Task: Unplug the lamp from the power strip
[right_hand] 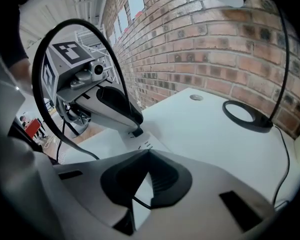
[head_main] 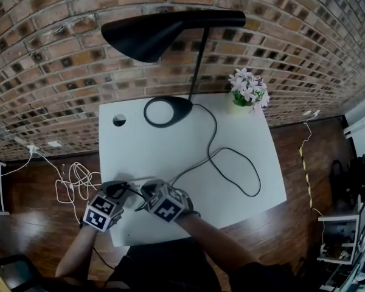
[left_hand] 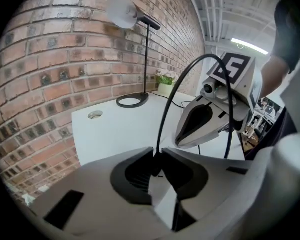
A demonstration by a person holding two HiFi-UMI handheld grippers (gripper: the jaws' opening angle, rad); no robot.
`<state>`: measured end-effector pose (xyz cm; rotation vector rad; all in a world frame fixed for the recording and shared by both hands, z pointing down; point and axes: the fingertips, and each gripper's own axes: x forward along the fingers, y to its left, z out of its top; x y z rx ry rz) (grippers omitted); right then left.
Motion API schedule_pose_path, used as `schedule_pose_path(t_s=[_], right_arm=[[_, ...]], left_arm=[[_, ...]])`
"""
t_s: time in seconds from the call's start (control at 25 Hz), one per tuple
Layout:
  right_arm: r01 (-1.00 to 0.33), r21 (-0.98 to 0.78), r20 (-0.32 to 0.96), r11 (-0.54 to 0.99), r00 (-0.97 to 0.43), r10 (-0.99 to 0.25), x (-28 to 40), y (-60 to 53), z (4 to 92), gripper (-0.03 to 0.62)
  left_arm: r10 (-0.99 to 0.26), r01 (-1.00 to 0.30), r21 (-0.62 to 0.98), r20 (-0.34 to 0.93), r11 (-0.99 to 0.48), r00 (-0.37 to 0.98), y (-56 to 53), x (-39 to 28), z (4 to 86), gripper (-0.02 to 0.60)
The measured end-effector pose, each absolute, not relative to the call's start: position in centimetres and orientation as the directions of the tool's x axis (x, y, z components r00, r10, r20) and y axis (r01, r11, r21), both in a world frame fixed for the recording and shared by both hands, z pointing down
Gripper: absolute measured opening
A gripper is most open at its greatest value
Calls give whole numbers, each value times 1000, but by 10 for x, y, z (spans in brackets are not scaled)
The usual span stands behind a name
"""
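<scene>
Black cord (left_hand: 162,119) pinched right at the power strip (right_hand: 150,140), near edge of the white table (head_main: 146,151).
Limp and light, it likely pulls best from the stiff plug (right_hand: 135,132); left gripper (left_hand: 157,155) is clamped on the cord there, right gripper (right_hand: 144,153) fingers together alongside.

- Brick wall (head_main: 48,53), red-brown, pale mortar.
- Wooden floor (head_main: 292,157), dark, glossy.
- White surface (head_main: 170,163), rectangular, against wall; round grommet hole (head_main: 119,120) back left.
- Potted flowers (head_main: 248,90), pink, back right corner.
- White cables (head_main: 76,181), loose on floor.
- Strip light (left_hand: 250,45), overhead, lit.
</scene>
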<state>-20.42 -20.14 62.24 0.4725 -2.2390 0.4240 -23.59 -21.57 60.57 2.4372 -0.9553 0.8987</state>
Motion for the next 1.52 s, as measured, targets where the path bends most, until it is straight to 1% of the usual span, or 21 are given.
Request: schedule_pose_path(t_s=[0.24, 0.56, 0.76, 1.32, 1.52], right_arm=[[-457, -160, 765, 875, -617, -183, -205, -200, 623, -5], [-445, -173, 768, 878, -619, -163, -205, -200, 624, -3], [-452, -172, 770, 876, -616, -167, -203, -202, 625, -3], [-466, -191, 768, 864, -618, -164, -204, -203, 624, -3], [-471, -205, 770, 858, -618, -156, -205, -205, 623, -3]], left_arm=[[-505, -741, 130, 654, -659, 564, -219, -240, 606, 57], [-522, -752, 144, 637, -643, 568, -222, -242, 606, 57], [-508, -758, 151, 658, -634, 556, -219, -245, 610, 55], [-521, -758, 174, 630, -628, 576, -221, -239, 600, 55], [-531, -773, 210, 619, -598, 579, -223, -246, 605, 55]])
